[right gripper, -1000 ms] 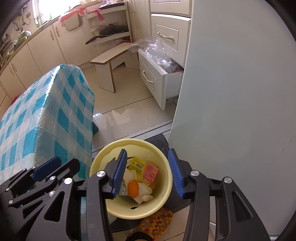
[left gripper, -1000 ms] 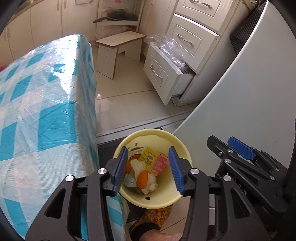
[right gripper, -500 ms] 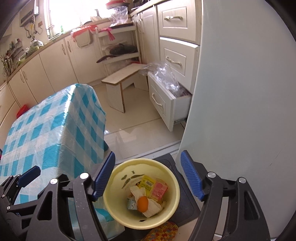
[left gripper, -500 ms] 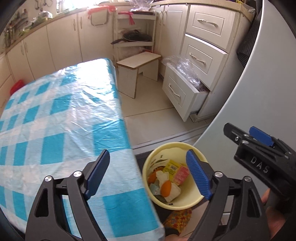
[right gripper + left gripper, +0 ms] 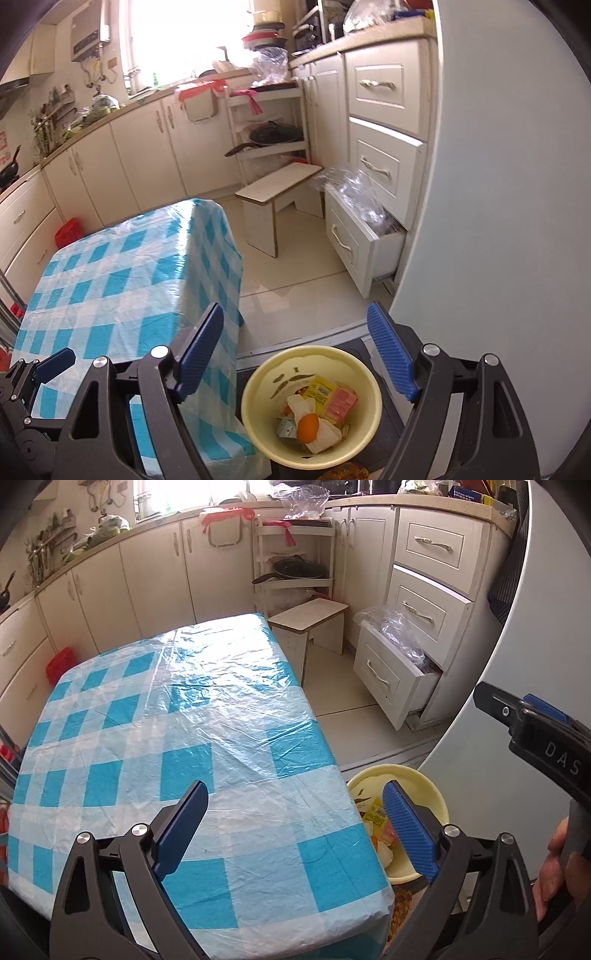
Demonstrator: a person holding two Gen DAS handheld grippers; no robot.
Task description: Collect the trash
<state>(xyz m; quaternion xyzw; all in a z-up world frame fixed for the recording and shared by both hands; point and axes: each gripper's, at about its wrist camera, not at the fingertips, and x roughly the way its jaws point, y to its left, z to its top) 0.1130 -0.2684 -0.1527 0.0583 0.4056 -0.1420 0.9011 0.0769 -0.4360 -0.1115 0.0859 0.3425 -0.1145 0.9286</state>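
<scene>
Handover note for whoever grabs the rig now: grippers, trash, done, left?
Left gripper: jaws open, have just been opening, nothing between them; it is above the table.
Right gripper: jaws open, have just been opening, nothing between them; it is above the bin.
Trash: the yellow bin stands on the floor beside the table. It holds a yellow packet, a pink packet, crumpled paper and an orange ball.
Done: that trash is in the bin.
Left: no trash shows on the table in either view; check the area out of view before closing out.
</scene>
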